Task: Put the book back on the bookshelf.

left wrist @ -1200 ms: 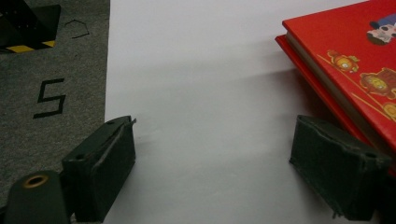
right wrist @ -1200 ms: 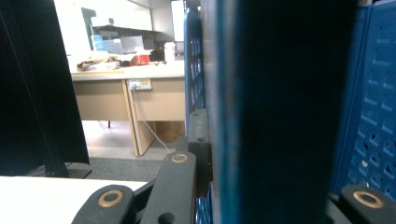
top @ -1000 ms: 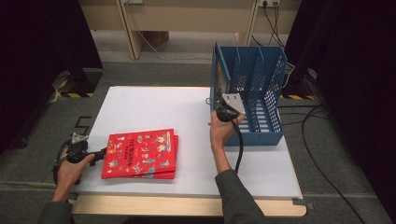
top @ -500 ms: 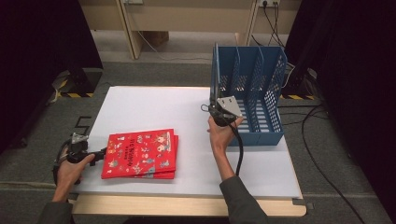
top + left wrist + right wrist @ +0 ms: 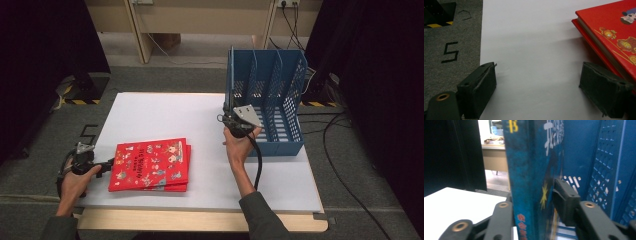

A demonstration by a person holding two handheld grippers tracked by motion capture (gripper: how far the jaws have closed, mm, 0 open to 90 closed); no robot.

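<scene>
blue book (image 5: 531, 177) between right tool (image 5: 534, 202) jaws, unseen in high view.

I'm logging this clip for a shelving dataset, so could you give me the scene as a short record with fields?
Surface: white table
Organizer: blue file rack at the table's far right, upright, with slotted compartments
Filed item: blue book standing upright in the rack's leftmost slot
Waiting items: red books, two stacked flat, near left
Right gripper: at the rack's left front, jaws just been opening, blue book's spine between them, one jaw visibly off it
Left gripper: jaws open, low over the table at the red books' left edge
</scene>
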